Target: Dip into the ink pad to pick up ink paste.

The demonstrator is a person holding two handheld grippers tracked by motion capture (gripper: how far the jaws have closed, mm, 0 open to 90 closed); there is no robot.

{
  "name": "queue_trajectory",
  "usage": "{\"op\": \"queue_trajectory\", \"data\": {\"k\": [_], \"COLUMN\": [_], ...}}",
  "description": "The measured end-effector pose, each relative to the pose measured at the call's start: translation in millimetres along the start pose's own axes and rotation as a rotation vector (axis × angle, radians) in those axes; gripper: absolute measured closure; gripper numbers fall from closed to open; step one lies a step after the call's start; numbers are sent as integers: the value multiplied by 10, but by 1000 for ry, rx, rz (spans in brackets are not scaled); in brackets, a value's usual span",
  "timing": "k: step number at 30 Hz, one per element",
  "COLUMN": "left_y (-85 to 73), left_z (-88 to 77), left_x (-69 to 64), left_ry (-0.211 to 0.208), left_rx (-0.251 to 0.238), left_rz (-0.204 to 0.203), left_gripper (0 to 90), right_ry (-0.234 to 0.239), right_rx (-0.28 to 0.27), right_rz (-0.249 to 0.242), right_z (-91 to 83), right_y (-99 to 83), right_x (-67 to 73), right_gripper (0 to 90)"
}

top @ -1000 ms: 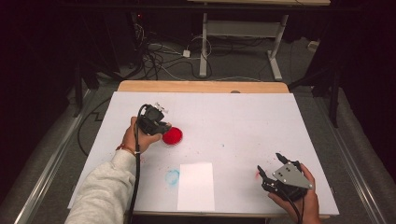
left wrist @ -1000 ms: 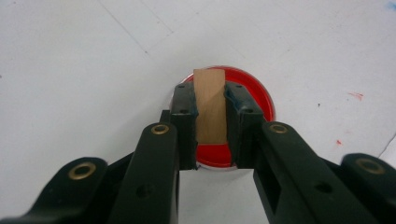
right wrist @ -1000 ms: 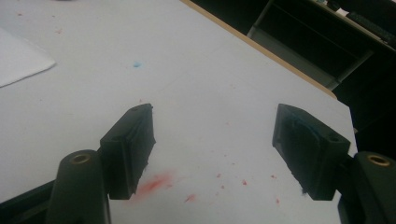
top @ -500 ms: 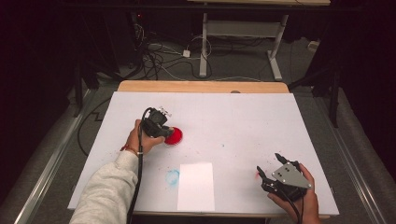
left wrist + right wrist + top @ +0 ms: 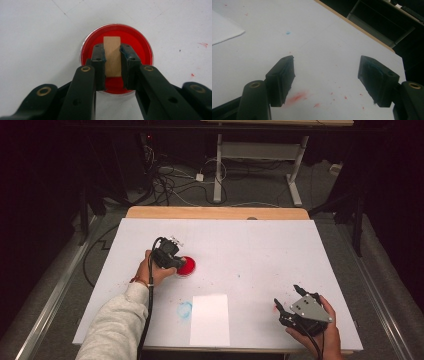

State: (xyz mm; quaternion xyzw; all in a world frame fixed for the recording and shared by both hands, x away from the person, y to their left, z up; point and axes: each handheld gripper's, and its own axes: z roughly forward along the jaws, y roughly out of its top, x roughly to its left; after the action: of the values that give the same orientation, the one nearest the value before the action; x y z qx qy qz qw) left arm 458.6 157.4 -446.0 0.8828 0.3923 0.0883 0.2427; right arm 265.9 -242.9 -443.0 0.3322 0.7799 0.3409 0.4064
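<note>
The left gripper (image 5: 112, 65) is closed on a small wooden block (image 5: 112, 56) above the red dish (image 5: 140, 47), left of the table's middle. The block looks light, stiff and dry; its flat sides suit gripping. The right gripper (image 5: 325, 80) stands open, empty, at near right

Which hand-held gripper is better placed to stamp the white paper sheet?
Left. The left hand-held gripper is shut on the small wooden block over the round red ink dish; the right hand-held gripper is open, holding nothing, beside the white paper sheet.
</note>
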Motion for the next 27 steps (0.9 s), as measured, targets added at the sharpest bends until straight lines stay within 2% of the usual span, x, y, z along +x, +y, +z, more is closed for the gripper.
{"op": "queue_trajectory", "data": {"k": [5, 17, 27], "left_y": [-4, 12, 10], "left_z": [3, 8, 10], "left_x": [10, 11, -6], "left_ry": [-8, -7, 4], "left_rx": [-2, 10, 9], "left_rz": [-11, -6, -11], "left_gripper": [737, 736, 736], "right_ry": [1, 12, 23], "right_rx": [-5, 1, 3], "right_rz": [-1, -2, -5], "right_z": [8, 90, 117], "right_y": [15, 48, 49], "right_x": [0, 8, 21], "right_gripper": [301, 301, 301]}}
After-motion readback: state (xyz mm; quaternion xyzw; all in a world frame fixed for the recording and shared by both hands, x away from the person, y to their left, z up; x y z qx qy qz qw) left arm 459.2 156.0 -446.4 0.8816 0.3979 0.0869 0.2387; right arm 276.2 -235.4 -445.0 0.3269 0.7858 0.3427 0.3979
